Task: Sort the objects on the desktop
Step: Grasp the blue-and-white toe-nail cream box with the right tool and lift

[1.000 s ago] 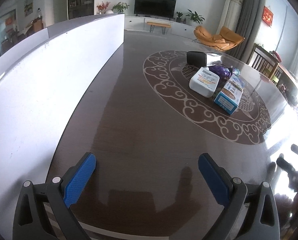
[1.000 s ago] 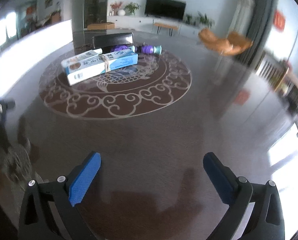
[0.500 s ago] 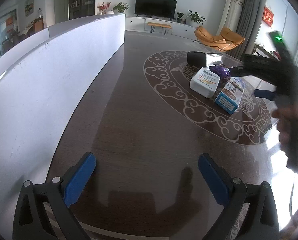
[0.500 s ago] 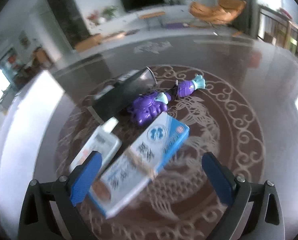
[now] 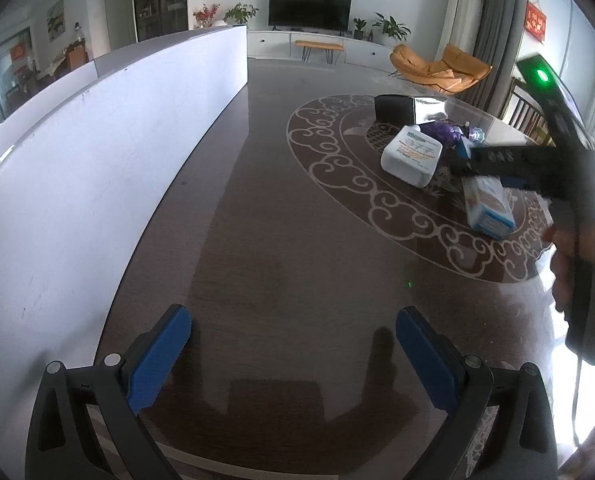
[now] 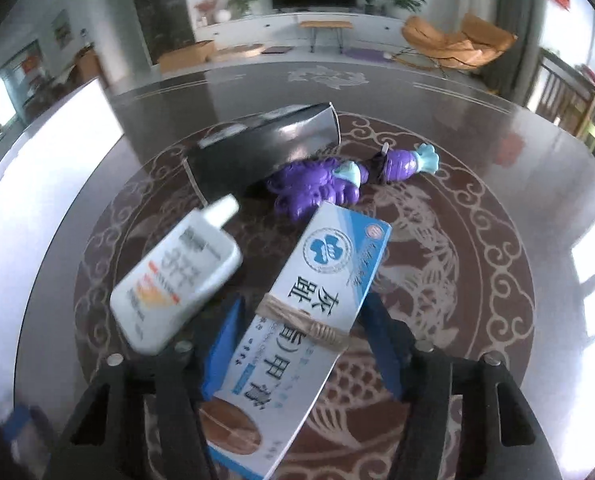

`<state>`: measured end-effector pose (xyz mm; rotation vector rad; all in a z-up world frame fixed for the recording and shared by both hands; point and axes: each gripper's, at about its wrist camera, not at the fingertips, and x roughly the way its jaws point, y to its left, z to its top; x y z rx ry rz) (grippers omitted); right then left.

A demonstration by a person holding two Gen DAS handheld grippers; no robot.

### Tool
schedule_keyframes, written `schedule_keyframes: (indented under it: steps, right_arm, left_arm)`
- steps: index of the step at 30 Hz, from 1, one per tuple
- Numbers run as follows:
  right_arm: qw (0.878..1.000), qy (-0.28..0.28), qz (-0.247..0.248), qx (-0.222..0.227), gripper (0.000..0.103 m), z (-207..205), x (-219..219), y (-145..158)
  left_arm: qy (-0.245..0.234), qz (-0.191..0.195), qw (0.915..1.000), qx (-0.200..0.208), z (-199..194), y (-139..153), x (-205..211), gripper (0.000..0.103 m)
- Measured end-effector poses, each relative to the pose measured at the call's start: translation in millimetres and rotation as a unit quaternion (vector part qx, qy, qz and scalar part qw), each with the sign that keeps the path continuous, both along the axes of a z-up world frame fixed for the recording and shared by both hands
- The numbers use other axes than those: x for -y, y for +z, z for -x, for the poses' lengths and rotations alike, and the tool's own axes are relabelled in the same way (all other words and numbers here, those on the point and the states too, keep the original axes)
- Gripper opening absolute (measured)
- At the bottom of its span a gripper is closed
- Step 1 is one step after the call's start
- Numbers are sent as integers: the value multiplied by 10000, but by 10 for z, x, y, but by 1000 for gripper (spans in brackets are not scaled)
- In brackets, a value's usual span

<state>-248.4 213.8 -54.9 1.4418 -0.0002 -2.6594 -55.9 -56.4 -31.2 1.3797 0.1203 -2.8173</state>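
A blue and white carton [image 6: 317, 280] tied with twine lies on the dark patterned table [image 6: 477, 280]. My right gripper [image 6: 303, 336] straddles its near half. Its jaws are closing; the left pad is at the carton's edge and a thin gap shows at the right pad. Left of the carton lies a white bottle [image 6: 177, 276]. Behind them are a purple toy [image 6: 317, 188] and a black box [image 6: 257, 148]. My left gripper [image 5: 293, 360] hangs open over bare table with nothing between its fingers. From the left wrist view the carton [image 5: 487, 208] shows under the right gripper's black frame.
A long white panel [image 5: 97, 160] runs along the table's left side. A person's hand [image 5: 577, 264] holds the right gripper at the right of the left wrist view. The table's far edge curves behind the black box [image 5: 395, 109]. Beyond it is a living room.
My right gripper has swept over to the pile and come down around the carton, its jaws narrowing. The left gripper has stayed where it was.
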Motion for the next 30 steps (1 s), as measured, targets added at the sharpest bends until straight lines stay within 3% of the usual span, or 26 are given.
schedule_keyframes:
  steps: [2, 3, 7, 16, 22, 30]
  right_arm:
    - [9999, 126, 1, -31, 46, -112, 23, -29]
    - [9998, 206, -40, -58, 45, -192, -16, -33]
    - [9991, 342, -161, -166, 45, -505, -206, -83]
    - [9990, 67, -336, -292, 46, -1259, -873, -88]
    - [9985, 76, -313, -436, 76, -1413, -932, -112]
    - [9987, 223, -303, -330, 93, -1319, -812, -141]
  left_arm:
    - [-1, -45, 10000, -18, -12, 5, 15, 103]
    - [-1, -41, 10000, -17, -14, 7, 13, 103]
    - [-12, 67, 10000, 24, -9, 3, -11, 103]
    - [-21, 208, 9998, 73, 5, -5, -52, 103]
    - [-35, 309, 9995, 106, 12, -19, -72, 103]
    - [-35, 343, 9993, 121, 15, -19, -70, 103]
